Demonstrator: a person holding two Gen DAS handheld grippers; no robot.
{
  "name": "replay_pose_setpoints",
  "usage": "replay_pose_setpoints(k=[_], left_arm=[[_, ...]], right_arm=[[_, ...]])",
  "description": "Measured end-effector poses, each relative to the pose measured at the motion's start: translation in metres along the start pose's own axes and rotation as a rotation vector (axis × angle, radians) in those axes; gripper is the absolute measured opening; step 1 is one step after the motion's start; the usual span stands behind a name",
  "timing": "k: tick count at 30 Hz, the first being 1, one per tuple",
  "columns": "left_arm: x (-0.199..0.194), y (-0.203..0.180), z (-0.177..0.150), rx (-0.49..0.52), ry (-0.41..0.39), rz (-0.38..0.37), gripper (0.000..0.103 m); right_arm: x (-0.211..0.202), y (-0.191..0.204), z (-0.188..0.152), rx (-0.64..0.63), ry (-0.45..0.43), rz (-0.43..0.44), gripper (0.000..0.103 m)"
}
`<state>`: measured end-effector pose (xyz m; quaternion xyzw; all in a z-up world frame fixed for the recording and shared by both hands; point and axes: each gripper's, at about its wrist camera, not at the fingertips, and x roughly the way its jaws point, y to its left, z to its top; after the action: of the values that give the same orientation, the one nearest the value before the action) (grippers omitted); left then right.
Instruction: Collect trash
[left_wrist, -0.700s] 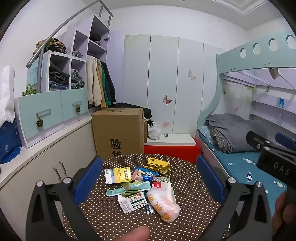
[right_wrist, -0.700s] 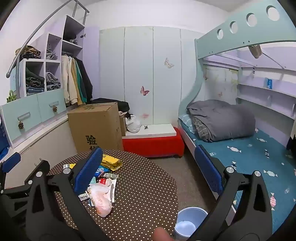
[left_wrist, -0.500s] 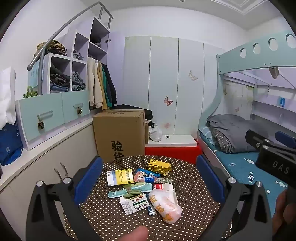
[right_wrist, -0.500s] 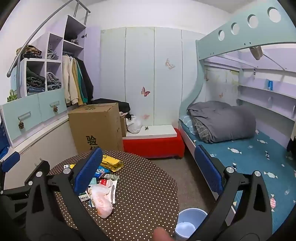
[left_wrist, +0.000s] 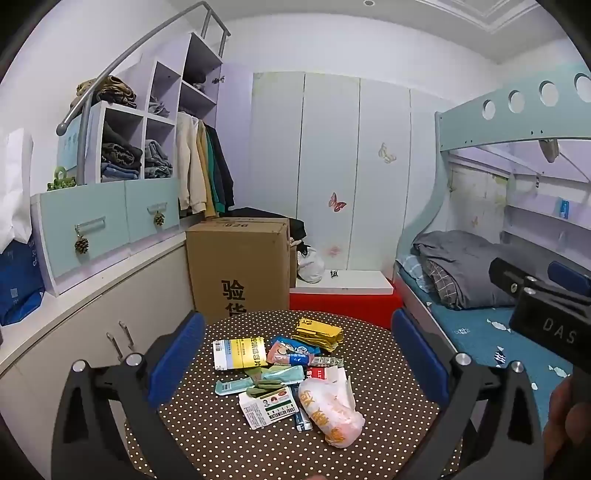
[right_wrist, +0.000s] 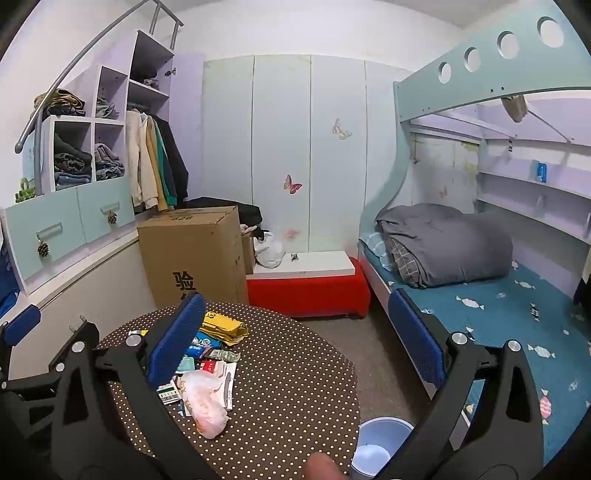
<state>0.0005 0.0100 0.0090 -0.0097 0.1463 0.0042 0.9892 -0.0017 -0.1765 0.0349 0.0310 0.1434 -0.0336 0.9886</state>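
A heap of trash lies on the round brown polka-dot table (left_wrist: 229, 439): a crumpled plastic bag (left_wrist: 330, 408), a white medicine box (left_wrist: 267, 406), a yellow-white box (left_wrist: 239, 352), yellow packets (left_wrist: 317, 332) and several wrappers. My left gripper (left_wrist: 297, 360) is open and empty, held above and in front of the heap. My right gripper (right_wrist: 295, 341) is open and empty, to the right of the heap, which shows in its view around the plastic bag (right_wrist: 205, 404). A pale blue trash bin (right_wrist: 380, 441) stands on the floor by the table's right edge.
A large cardboard box (left_wrist: 240, 269) stands behind the table. A red bench with a white top (right_wrist: 306, 291) is further back. A bunk bed with a grey quilt (right_wrist: 443, 243) fills the right. Cabinets and shelves (left_wrist: 110, 221) line the left wall.
Both grippers have risen slightly and shifted; the heap of trash sits a little lower and closer to centre in the left view. Nothing was grasped.
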Motion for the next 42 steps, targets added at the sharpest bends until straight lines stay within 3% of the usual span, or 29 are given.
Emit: replay_pose_setpoints(k=[30, 42], left_arm=[[0.005, -0.001, -0.004, 0.0, -0.003, -0.002, 0.099], [0.036, 0.022, -0.027, -0.027, 0.08, 0.045, 0.099]], right_arm=[[0.009, 0.011, -0.006, -0.015, 0.007, 0.0, 0.097], [0.052, 0.022, -0.019, -0.027, 0.109, 0.034, 0.097]])
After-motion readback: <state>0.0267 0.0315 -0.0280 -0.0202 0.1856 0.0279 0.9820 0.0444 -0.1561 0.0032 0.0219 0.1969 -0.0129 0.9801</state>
